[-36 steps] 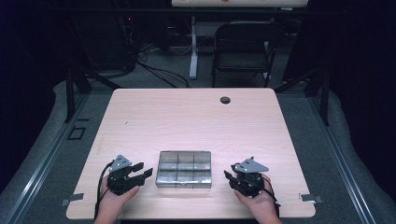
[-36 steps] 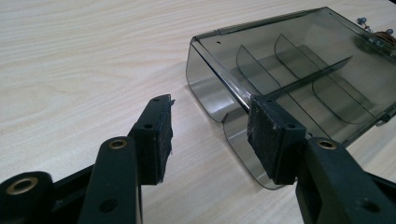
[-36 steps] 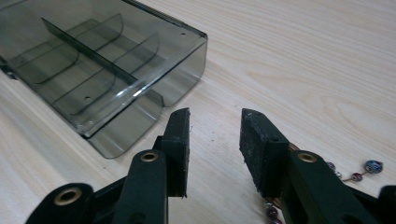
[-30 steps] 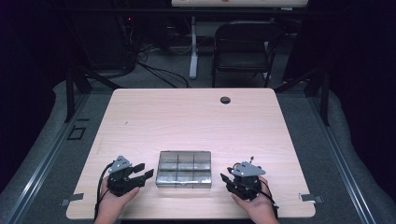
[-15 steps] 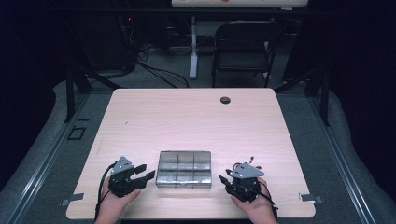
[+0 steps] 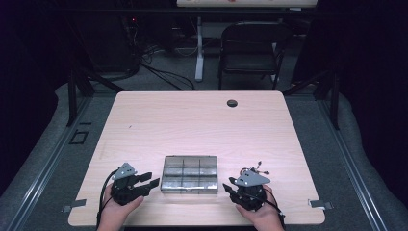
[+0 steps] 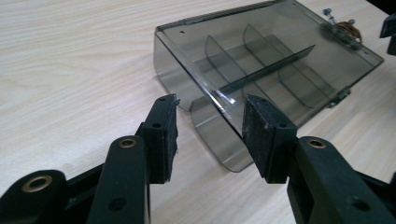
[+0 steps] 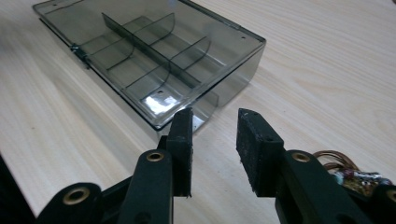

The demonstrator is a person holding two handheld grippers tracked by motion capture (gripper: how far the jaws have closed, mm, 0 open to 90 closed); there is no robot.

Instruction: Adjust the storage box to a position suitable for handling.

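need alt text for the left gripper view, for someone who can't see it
A smoky clear plastic compartment box with its lid shut lies on a light wood table, and its near corner sits just ahead of the left gripper, whose two black jaws stand open and have just been closing. Dividers show through the lid, with a small wire bundle beyond it.
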